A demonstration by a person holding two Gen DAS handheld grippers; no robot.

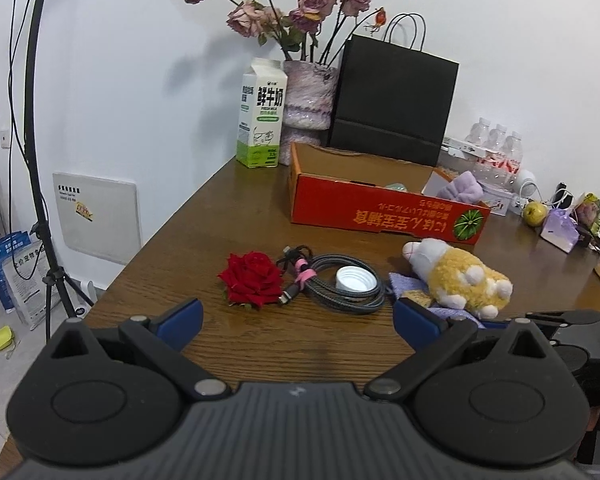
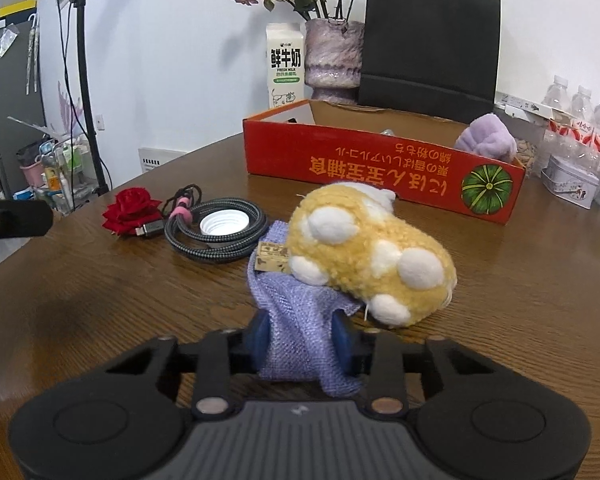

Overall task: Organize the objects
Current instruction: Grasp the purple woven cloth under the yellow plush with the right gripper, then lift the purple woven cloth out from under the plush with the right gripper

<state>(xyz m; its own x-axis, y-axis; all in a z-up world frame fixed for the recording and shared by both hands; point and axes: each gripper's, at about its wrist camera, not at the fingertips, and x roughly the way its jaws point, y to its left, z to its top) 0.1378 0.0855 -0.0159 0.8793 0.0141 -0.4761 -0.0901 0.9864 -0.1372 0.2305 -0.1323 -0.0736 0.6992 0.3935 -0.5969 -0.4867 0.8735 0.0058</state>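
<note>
My left gripper is open and empty, low over the table in front of a red rose, a coiled grey cable and a white cap inside the coil. My right gripper is shut on a purple knitted cloth. A yellow and white plush toy lies on the cloth's far part. The cloth and plush also show in the left wrist view. A red cardboard box stands behind, with a purple fluffy thing in its right end.
A milk carton, a vase of dried roses and a black paper bag stand behind the box. Water bottles, a tin and an apple are at the right. A light stand is off the table's left edge.
</note>
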